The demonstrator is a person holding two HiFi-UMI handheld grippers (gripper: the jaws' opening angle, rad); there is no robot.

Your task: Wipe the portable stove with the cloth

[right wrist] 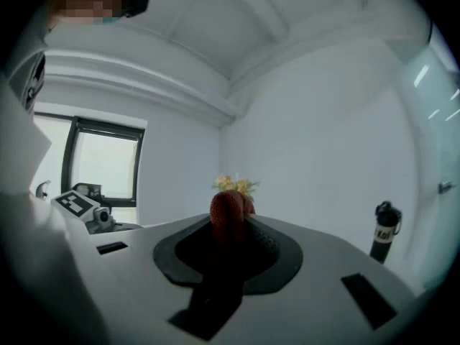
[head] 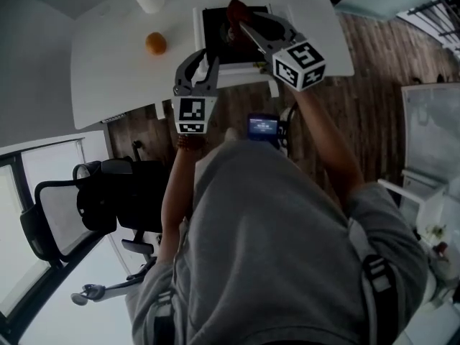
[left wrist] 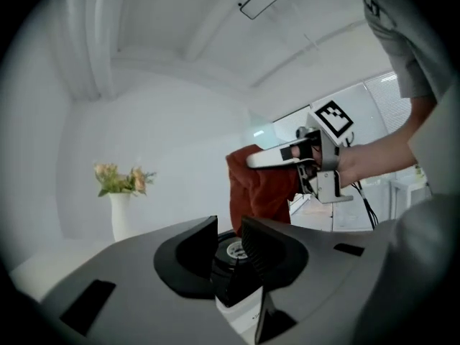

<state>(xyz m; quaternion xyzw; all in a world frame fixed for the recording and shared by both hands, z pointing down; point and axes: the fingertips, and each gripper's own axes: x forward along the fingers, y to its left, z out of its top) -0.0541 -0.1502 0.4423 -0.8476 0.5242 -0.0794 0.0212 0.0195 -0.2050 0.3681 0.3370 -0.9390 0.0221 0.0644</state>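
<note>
Now over the stove (head: 215, 42) — cloth (left wrist: 259, 185) pinched in right gripper (head: 244, 26), left gripper (head: 205, 62) parted, empty; may slip out under loose pinch.

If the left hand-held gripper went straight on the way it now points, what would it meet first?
Probably the red cloth, which hangs from the right hand-held gripper ahead of the open left hand-held gripper, slightly right of centre. Depth is unclear; it may only brush the cloth's edge.
</note>
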